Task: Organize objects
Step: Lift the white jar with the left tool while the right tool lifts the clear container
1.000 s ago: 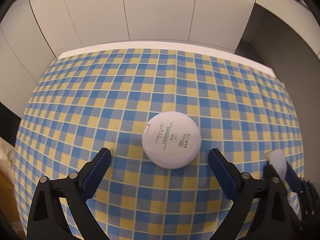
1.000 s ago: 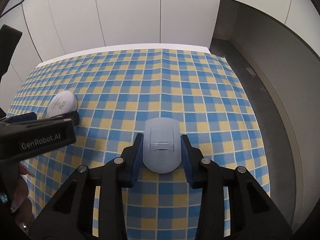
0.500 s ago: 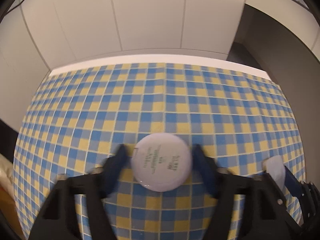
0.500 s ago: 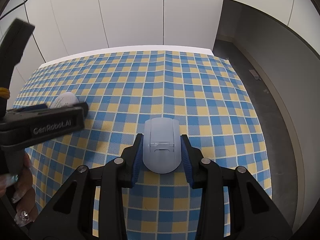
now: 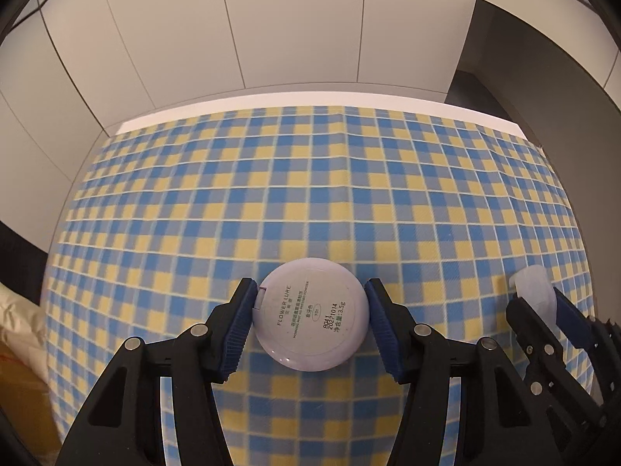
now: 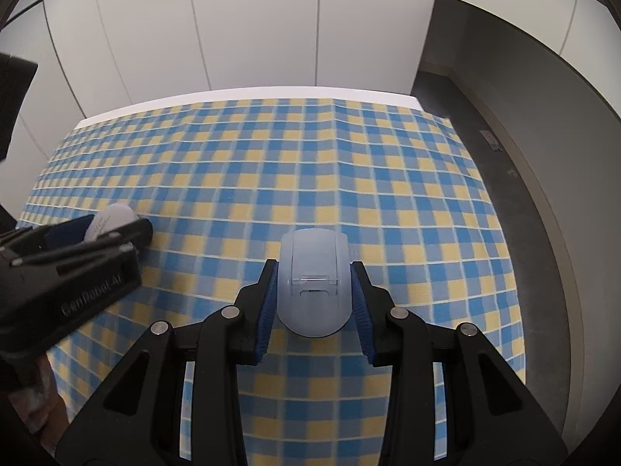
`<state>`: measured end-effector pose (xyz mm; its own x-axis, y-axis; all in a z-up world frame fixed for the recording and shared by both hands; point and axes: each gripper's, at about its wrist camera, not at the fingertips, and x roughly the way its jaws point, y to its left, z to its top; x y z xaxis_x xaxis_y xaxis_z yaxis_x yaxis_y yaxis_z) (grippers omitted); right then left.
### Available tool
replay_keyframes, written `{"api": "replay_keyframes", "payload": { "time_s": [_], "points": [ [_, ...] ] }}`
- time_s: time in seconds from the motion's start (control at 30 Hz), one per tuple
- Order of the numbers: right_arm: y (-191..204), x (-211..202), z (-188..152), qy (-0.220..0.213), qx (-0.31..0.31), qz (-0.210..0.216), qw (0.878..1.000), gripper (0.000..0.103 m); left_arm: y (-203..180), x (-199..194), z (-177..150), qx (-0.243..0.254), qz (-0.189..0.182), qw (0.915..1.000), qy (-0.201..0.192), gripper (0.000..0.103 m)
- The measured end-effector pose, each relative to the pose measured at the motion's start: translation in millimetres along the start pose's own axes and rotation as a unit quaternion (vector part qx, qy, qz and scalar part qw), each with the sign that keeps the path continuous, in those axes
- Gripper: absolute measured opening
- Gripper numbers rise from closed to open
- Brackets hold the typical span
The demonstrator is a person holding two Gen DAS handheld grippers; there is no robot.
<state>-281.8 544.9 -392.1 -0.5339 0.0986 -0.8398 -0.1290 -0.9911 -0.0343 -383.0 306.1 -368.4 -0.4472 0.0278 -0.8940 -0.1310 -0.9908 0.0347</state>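
Change since a second ago: left tool [image 5: 310, 320] stood wide apart around the round compact [image 5: 310, 314] lying on the cloth; now its blue pads press both sides of the compact, which sits nearer the camera. Right tool's grip is unchanged.
Left tool: clamped on the compact, one pad [image 5: 242, 330] on its left edge, the other on its right edge; pointing steeply down at the surface.
Round compact: pale lilac disc, printed face up, lettering "FLOWER LURE" readable; near middle of the left wrist view. Whether it is clear of the cloth, I cannot tell.
Right tool [image 6: 312, 299]: together on a pale blue case [image 6: 312, 291], pads against its left and right sides.
Blue case: rounded at the near end, a small clasp or window on top; held over the near middle of the cloth in the right wrist view; also seen at the right edge of the left wrist view.
Surface: covered by a blue and yellow checked cloth [image 5: 310, 178], white edge along the far side.
Backdrop: white wall panels [image 5: 295, 27] beyond the far edge; grey floor [image 6: 516, 202] to the right.
Spacing: the two tools are side by side, apart.
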Motion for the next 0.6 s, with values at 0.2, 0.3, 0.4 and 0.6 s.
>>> {"api": "replay_keyframes", "payload": {
  "time_s": [0.2, 0.3, 0.4, 0.6],
  "points": [
    [35, -13, 7, 0.008, -0.025, 0.000, 1.000, 0.037, 13, -37, -3, -0.007, 0.006, 1.0000, -0.004, 0.057],
    [46, -29, 12, 0.012, -0.027, 0.000, 1.000, 0.037, 24, -54, 1, -0.011, 0.008, 0.9999, -0.006, 0.057],
    [58, -53, 21, 0.013, -0.023, -0.004, 1.000, 0.037, 32, -76, 5, -0.013, 0.012, 0.9998, -0.010, 0.057],
    [68, -93, 61, 0.001, -0.016, -0.008, 1.000, 0.037, 39, -124, 22, -0.008, 0.018, 0.9996, -0.021, 0.057]
  ]
}}
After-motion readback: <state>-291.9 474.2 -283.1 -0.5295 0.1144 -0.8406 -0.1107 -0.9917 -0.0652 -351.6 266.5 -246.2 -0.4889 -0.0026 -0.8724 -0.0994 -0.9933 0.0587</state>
